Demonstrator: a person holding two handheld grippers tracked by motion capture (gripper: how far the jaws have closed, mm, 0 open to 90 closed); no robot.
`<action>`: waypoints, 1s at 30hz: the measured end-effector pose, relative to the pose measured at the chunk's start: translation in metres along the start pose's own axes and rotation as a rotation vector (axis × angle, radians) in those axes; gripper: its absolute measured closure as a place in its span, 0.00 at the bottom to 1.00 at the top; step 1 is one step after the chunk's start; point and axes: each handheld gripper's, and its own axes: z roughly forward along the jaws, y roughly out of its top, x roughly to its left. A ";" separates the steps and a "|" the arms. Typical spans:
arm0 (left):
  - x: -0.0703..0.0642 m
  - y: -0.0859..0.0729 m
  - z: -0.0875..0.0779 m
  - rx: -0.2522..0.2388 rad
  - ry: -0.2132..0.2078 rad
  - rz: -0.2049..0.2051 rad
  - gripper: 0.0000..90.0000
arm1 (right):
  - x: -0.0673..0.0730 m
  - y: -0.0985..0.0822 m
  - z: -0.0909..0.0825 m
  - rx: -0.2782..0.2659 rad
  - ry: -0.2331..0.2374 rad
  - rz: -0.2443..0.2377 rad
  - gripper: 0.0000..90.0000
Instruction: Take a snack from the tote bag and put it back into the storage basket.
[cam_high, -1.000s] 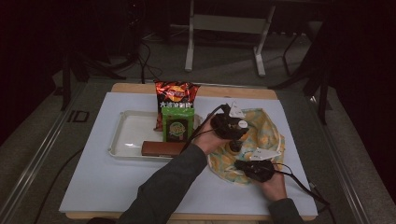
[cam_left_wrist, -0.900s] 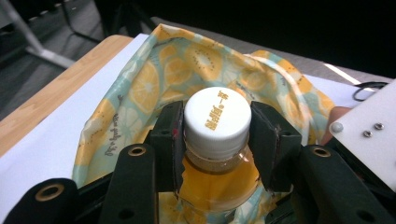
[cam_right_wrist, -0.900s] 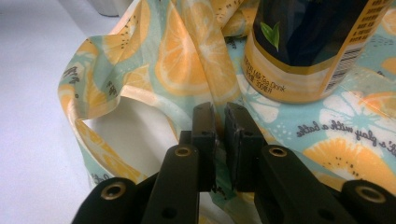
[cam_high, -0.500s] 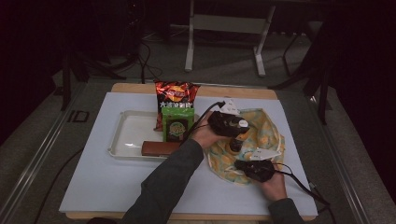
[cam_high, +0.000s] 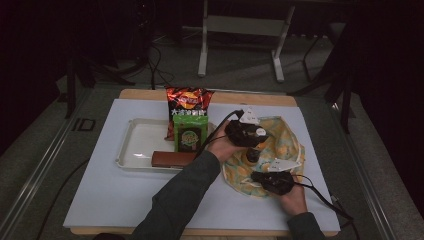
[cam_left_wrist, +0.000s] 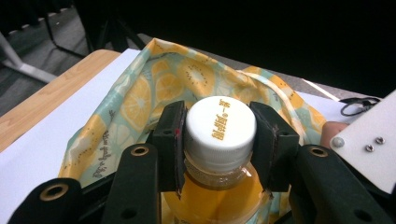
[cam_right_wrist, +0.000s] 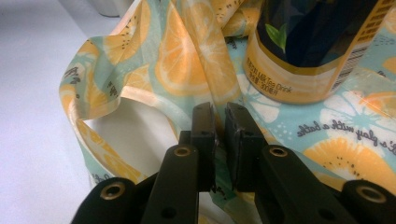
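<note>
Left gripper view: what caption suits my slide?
Black left gripper clamps white-capped amber drink bottle over lemon-print cloth bag.

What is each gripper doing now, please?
Left gripper: closed on the white cap of the tea bottle.
Right gripper: closed on the edge of the lemon-print bag.

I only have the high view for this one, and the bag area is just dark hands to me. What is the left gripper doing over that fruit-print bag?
Observer: The left gripper is closed on the white cap of a bottle of amber drink.
Operator: And the right one?
Observer: The right gripper pinches a fold of the bag, jaws almost together.
Operator: Where is the bottle relative to the bag?
Observer: It stands on the bag's printed fabric, label reading tea drink.
</note>
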 end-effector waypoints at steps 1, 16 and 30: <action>-0.003 0.001 0.001 0.007 0.011 0.002 0.65 | 0.000 0.000 0.000 0.001 0.001 0.001 0.91; -0.010 0.009 -0.005 0.010 0.045 -0.004 0.65 | 0.000 0.000 0.000 0.001 0.002 0.004 0.91; -0.018 0.020 -0.022 -0.018 0.037 0.001 0.65 | 0.000 0.000 0.000 0.000 0.005 0.006 0.91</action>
